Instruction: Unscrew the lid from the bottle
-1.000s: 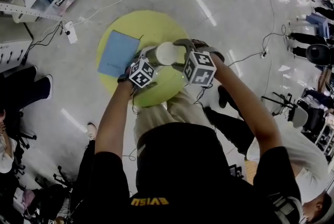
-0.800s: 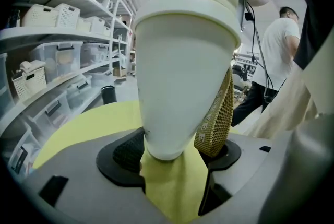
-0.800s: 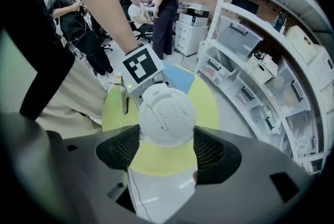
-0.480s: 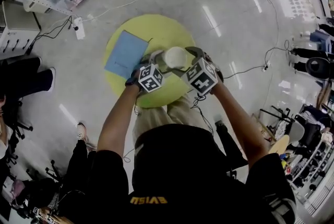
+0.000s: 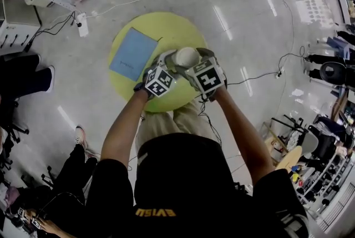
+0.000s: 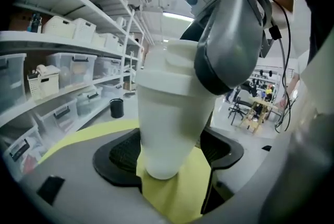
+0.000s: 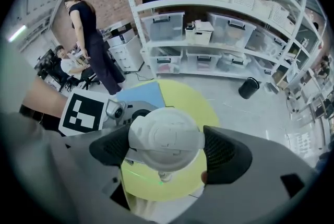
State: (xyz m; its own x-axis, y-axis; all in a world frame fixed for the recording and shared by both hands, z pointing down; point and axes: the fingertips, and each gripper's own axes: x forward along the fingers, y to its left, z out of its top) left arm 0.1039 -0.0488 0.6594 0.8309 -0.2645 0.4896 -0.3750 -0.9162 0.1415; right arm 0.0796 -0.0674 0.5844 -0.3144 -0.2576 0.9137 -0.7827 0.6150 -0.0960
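plainly a white bottle [image 6: 167,124], held upright off the yellow table [image 5: 138,26], at about 3 o'clock from a blue sheet [image 5: 132,54] lying there. judging by looks, light and probably empty, of rigid smooth plastic tapering toward the base: slippery under hard pads, apt to spin in a loose hold, hardly at risk of crushing or cracking. best taken low on the body to brace against the twist, and across the broad domed lid [image 7: 166,137] at its rim, on the widest and straightest flanks; better to keep off the rounded crown, with little purchase there. left gripper [image 6: 169,154], coming in from 7 o'clock in the head view: jaws just drawn in a little but spread wide, pads [image 6: 122,152] pressed on the narrow lower body, carrying the bottle. right gripper [image 7: 167,150], from 4 o'clock and pointing steeply down over the top: jaws just opened further, standing around the lid, the 9 o'clock pad at or nearly at the rim, the 3 o'clock pad [image 7: 227,152] just short of it; no clamp yet, by the look. lid seemingly seated on the neck, so unscrewing not yet done; likely next, a firm close on the rim before any twisting.
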